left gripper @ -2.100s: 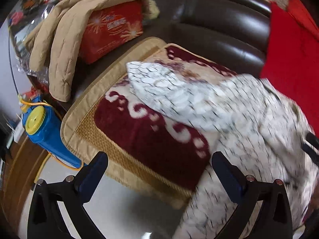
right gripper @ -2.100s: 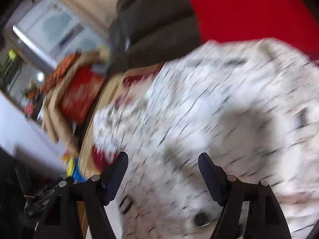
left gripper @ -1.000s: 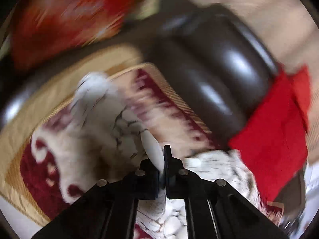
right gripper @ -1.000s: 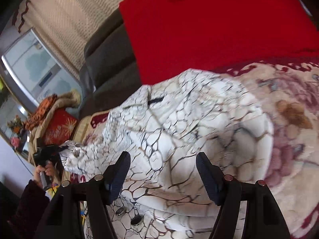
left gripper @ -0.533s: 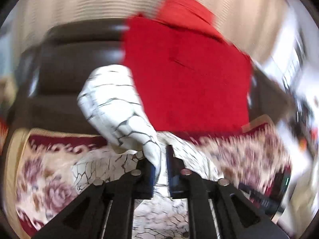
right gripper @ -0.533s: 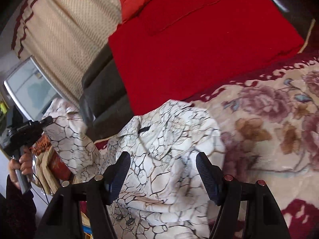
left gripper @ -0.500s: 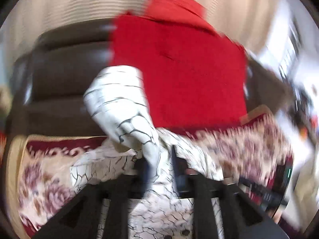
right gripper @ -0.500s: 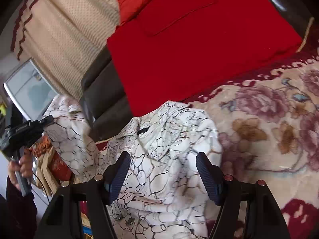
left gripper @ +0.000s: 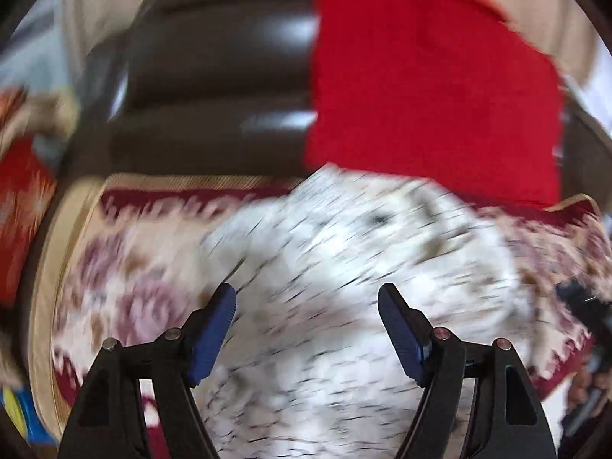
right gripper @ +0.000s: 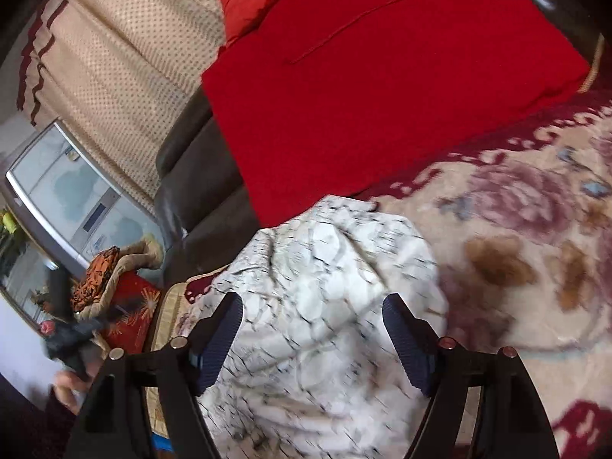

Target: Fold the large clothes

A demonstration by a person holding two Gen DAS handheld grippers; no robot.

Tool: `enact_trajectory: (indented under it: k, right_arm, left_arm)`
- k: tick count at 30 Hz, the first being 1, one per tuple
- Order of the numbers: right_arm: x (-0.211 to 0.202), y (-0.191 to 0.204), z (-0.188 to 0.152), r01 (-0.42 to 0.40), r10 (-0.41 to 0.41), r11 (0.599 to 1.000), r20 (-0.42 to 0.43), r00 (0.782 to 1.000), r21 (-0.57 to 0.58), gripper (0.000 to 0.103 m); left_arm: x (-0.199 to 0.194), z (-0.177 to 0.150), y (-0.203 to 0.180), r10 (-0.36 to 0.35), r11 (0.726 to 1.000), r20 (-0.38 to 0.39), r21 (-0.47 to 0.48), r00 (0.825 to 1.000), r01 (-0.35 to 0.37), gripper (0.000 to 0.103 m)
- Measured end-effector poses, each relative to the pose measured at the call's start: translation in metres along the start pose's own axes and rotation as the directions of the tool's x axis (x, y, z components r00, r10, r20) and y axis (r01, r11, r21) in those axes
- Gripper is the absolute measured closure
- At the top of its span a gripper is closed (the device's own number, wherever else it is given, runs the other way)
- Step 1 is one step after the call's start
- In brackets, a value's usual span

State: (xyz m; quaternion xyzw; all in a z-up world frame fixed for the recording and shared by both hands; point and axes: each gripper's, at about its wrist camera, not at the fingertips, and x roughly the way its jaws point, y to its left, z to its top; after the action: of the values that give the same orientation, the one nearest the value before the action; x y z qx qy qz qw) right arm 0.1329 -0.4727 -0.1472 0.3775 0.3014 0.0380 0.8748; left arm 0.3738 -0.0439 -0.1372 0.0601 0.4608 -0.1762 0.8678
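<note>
A white garment with a black crackle print [right gripper: 325, 306] lies bunched on the floral rug [right gripper: 528, 252] that covers the seat of a dark leather sofa [left gripper: 214, 76]. The garment's far edge is just beside the red blanket [right gripper: 382, 95] draped over the sofa back. The left gripper [left gripper: 306, 306] hangs over the garment with its jaws wide and opening, nothing pinched between them; this view is blurred. The right gripper [right gripper: 311, 313] is also above the garment, jaws wide and opening, pads clear of the cloth. Left of the garment in the right wrist view, a tan padded coat [right gripper: 130, 264] lies over a red box [right gripper: 130, 317] at the sofa's end, and a hand [right gripper: 72, 382] holds the other gripper's handle there
</note>
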Motion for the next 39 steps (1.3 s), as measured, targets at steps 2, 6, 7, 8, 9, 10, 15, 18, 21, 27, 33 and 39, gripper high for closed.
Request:
enact_trajectory:
  k: [2, 6, 7, 8, 9, 10, 15, 18, 21, 27, 33, 39]
  right_arm:
    - [0.017, 0.011, 0.009, -0.002, 0.002, 0.999, -0.002, 1.000, -0.032, 0.024]
    - [0.058, 0.029, 0.020, 0.063, -0.067, 0.991, -0.028, 0.997, -0.119, 0.024]
    - [0.070, 0.032, 0.021, 0.117, -0.123, 0.982, -0.032, 0.992, -0.148, 0.024]
    - [0.087, 0.032, 0.022, 0.206, -0.216, 0.963, -0.041, 0.976, -0.176, 0.024]
    - [0.098, 0.029, 0.022, 0.249, -0.262, 0.951, -0.051, 0.964, -0.181, 0.024]
    - [0.107, 0.024, 0.021, 0.274, -0.289, 0.945, -0.066, 0.955, -0.181, 0.024]
    - [0.149, -0.007, 0.005, 0.273, -0.291, 0.957, -0.284, 0.914, -0.102, 0.037]
    - [0.137, 0.000, 0.000, 0.192, -0.206, 0.978, -0.320, 0.925, -0.078, 0.072]
    - [0.113, 0.018, -0.004, 0.131, -0.154, 0.987, -0.321, 0.934, -0.092, 0.079]
    - [0.064, 0.032, -0.015, 0.150, -0.178, 0.979, -0.234, 0.956, -0.135, 0.079]
    - [0.078, -0.027, -0.031, 0.276, -0.280, 0.959, -0.310, 0.909, -0.056, 0.050]
    - [0.032, -0.010, 0.001, 0.304, -0.308, 0.951, -0.112, 0.945, -0.054, 0.037]
  left_arm:
    - [0.024, -0.013, 0.017, 0.054, 0.998, -0.043, -0.040, 0.998, -0.055, 0.026]
    - [0.051, -0.034, 0.035, 0.130, 0.987, -0.093, -0.086, 0.987, -0.138, 0.026]
    - [0.063, -0.040, 0.039, 0.152, 0.982, -0.124, -0.094, 0.981, -0.164, 0.026]
    - [0.069, -0.045, 0.038, 0.158, 0.980, -0.145, -0.096, 0.977, -0.173, 0.026]
    - [0.079, -0.051, 0.041, 0.149, 0.981, -0.178, -0.098, 0.973, -0.169, 0.026]
    - [0.086, -0.055, 0.042, 0.144, 0.981, -0.198, -0.100, 0.970, -0.166, 0.025]
    - [0.092, -0.064, 0.049, 0.105, 0.981, -0.211, -0.137, 0.972, -0.135, 0.024]
    - [0.089, -0.067, 0.057, 0.099, 0.980, -0.214, -0.151, 0.972, -0.133, 0.024]
    - [0.081, -0.070, 0.060, 0.116, 0.978, -0.200, -0.146, 0.973, -0.146, 0.024]
    - [0.063, -0.074, 0.064, 0.145, 0.976, -0.157, -0.140, 0.977, -0.167, 0.024]
    - [0.039, -0.062, 0.063, 0.190, 0.971, -0.106, -0.126, 0.976, -0.202, 0.024]
    - [0.025, -0.038, 0.055, 0.192, 0.976, -0.002, -0.109, 0.981, -0.191, 0.024]
